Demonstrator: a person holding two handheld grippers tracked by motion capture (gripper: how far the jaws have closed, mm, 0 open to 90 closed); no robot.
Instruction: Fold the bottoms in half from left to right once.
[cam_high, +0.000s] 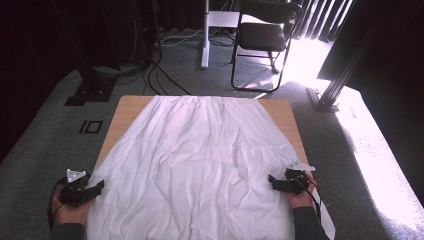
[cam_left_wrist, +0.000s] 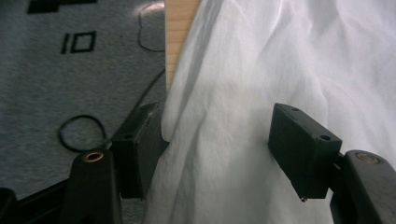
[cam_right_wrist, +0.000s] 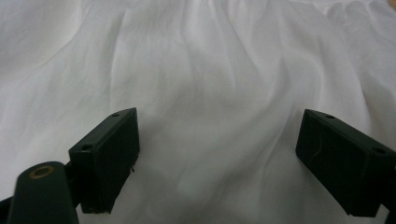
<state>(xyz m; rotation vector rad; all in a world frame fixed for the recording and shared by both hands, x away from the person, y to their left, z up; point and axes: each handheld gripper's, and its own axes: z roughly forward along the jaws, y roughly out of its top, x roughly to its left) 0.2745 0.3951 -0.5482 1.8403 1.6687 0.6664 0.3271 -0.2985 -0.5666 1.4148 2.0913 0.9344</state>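
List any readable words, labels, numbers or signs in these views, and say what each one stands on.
"10": black blocky marks on the grey carpet, left of the table; seen in the high view and the left gripper view. It may be just a bar and a square.
No text can be seen on the white garment or the grippers' jaws.

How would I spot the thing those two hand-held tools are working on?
Find the wooden table standing on grey carpet. Spread over nearly all of it is a white garment, wrinkled and gathered along its far edge. It is the one pale cloth there, flanked by two black tools.
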